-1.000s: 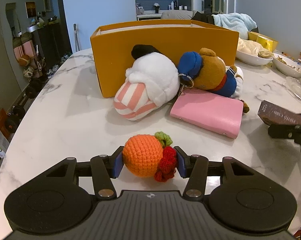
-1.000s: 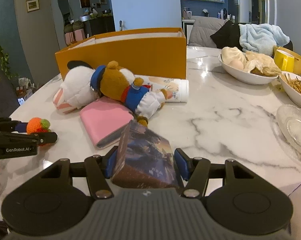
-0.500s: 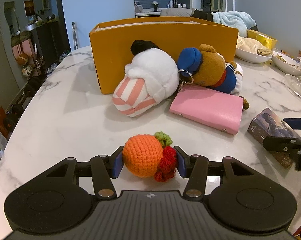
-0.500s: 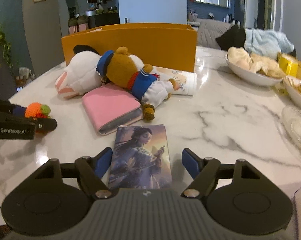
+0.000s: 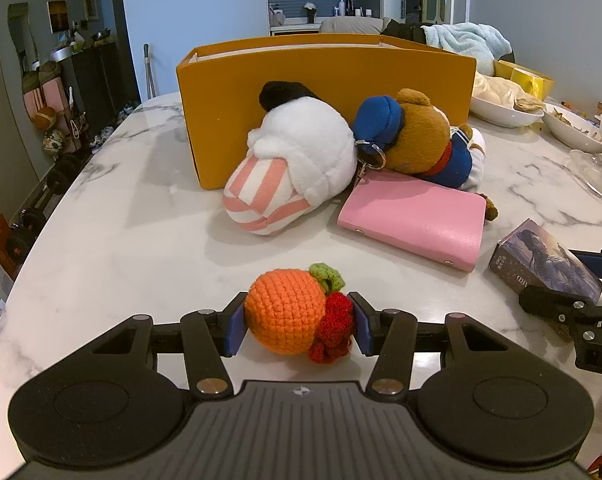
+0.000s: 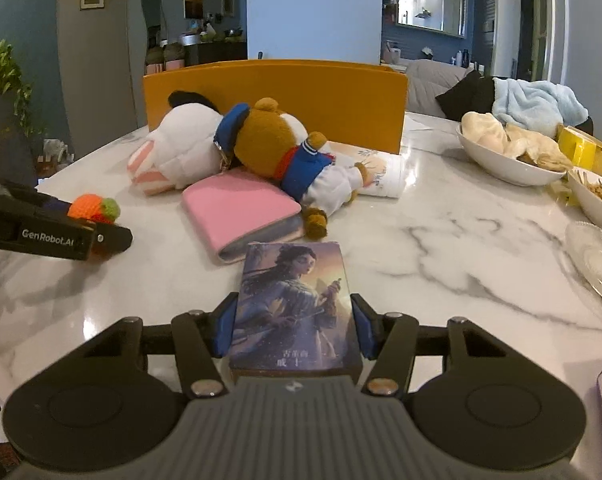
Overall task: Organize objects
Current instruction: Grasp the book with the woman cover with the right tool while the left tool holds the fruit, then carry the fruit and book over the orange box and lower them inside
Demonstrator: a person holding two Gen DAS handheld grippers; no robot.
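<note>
My left gripper (image 5: 297,328) is shut on a crocheted orange toy (image 5: 285,316) with a green leaf and red berries, low over the marble table (image 5: 121,240). The right wrist view shows that orange toy (image 6: 89,206) at far left. My right gripper (image 6: 293,330) is closing on a picture card box (image 6: 293,292) that lies flat on the table. Its blue pads (image 6: 223,330) meet the box's two long sides. The left wrist view shows the card box (image 5: 541,264) at the right edge.
An open orange box (image 5: 325,76) stands at the back. Before it lie a white plush with pink stripes (image 5: 297,160), a brown bear plush (image 5: 421,140), a pink wallet (image 5: 417,216) and a printed tube (image 6: 381,168). Food bowls (image 6: 501,160) and a glass plate (image 6: 597,264) sit right.
The right gripper held the card box tilted, opened with the box lying flat on the table, and has closed round it again. The left gripper and orange toy have not moved.
</note>
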